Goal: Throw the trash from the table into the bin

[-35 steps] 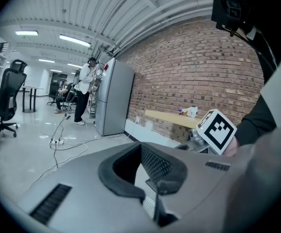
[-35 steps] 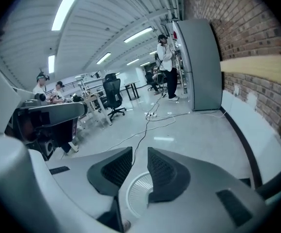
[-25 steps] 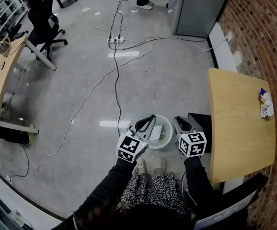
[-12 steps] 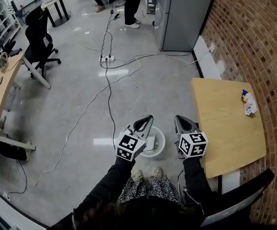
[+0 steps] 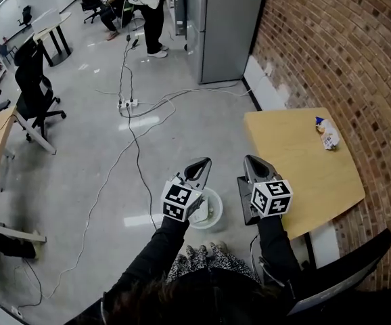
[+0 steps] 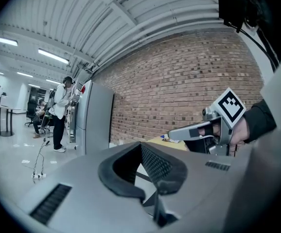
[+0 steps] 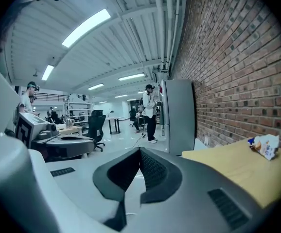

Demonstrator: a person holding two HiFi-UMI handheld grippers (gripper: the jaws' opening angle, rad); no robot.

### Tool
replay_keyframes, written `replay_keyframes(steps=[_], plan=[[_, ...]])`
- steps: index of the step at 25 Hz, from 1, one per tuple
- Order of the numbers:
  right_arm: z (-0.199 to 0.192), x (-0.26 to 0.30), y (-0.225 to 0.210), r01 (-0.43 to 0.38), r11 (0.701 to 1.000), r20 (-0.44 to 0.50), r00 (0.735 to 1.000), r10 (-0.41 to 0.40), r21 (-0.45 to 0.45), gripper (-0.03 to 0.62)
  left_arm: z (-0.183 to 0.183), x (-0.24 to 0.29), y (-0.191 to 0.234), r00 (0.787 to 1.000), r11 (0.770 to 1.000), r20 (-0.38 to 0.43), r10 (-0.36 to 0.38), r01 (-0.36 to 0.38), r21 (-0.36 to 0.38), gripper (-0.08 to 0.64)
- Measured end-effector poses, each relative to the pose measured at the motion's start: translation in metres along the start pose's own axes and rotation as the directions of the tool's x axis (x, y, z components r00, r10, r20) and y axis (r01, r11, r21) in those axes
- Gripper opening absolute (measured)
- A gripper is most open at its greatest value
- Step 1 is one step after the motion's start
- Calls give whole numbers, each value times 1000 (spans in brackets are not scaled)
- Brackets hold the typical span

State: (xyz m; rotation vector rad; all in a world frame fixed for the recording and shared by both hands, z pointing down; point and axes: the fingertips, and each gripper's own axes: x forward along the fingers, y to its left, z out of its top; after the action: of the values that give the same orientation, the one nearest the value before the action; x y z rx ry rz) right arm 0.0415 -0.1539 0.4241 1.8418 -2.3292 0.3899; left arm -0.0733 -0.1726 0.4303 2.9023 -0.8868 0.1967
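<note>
A crumpled white and blue snack wrapper (image 5: 328,135) lies on the far right part of the wooden table (image 5: 297,161), close to the brick wall; it also shows in the right gripper view as the wrapper (image 7: 266,145) on the table (image 7: 228,161). The white round bin (image 5: 213,212) stands on the floor just left of the table, with pale scraps inside. My left gripper (image 5: 201,162) (image 6: 141,147) hovers above the bin, shut and empty. My right gripper (image 5: 251,161) (image 7: 140,152) is held beside it near the table's left edge, shut with nothing in it, well short of the wrapper.
A dark box-like thing (image 5: 244,199) stands between bin and table. A black chair (image 5: 348,269) is at the lower right. Cables and a power strip (image 5: 125,103) cross the floor. A grey cabinet (image 5: 222,26), a standing person (image 5: 149,9) and an office chair (image 5: 36,93) are farther off.
Both grippers have risen and now point nearly level. The head view has tilted up, so the table, wrapper and bin sit further left and more of the room shows.
</note>
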Motion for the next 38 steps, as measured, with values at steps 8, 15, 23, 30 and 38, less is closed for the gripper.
replay_keyframes(steps=[8, 15, 23, 30, 38], plan=[[8, -34, -27, 113, 994, 28, 993, -113, 4, 12, 14, 21, -16, 997, 997, 20, -76, 76, -1, 5], [10, -67, -53, 211, 977, 46, 976, -212, 17, 12, 11, 39, -46, 987, 987, 0, -163, 163, 8, 5], [16, -97, -108, 316, 949, 70, 946, -316, 16, 12, 5, 65, -74, 976, 976, -30, -216, 216, 27, 5], [25, -116, -178, 365, 930, 93, 925, -368, 42, 12, 19, 123, -105, 967, 965, -21, -255, 256, 51, 5], [40, -138, -271, 412, 910, 119, 902, -415, 54, 12, 42, 209, -151, 953, 950, -11, -302, 302, 80, 5]])
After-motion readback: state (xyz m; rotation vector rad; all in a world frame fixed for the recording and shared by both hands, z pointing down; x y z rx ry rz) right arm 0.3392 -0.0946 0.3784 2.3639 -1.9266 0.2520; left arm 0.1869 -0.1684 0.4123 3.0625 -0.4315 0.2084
